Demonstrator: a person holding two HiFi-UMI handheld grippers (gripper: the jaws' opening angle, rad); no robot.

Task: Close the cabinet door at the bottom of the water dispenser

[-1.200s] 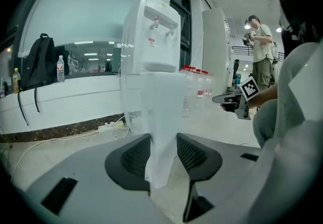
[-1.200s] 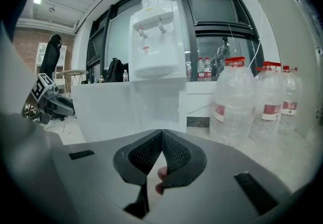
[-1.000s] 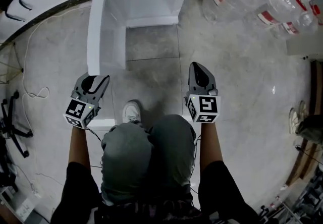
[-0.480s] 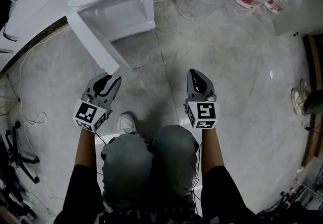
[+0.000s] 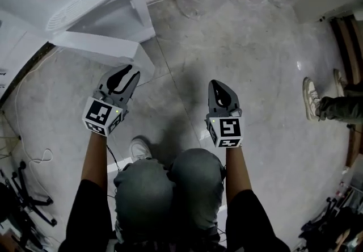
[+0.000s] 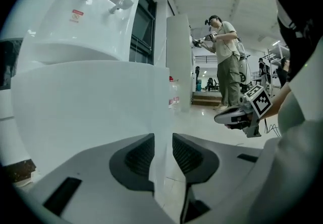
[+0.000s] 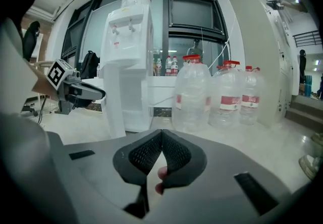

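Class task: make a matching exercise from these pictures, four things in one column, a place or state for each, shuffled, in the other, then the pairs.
1. cabinet door
2. right gripper
3. water bottles
4. white shoe

a. on the floor, ahead of the wearer's knees
b. jaws together, empty
c. beside the water dispenser
d. edge between the left gripper's jaws

Pairs: 1-d, 2-b, 3-c, 4-a.
The left gripper's jaws have just been closing on that edge.

Shiny grey tiled floor (image 5: 266,92) catching glare from the ceiling lights. Big black-framed windows (image 7: 194,13) run along the back wall, and a row of red-capped water jugs (image 7: 194,98) sits on the floor in front of them.
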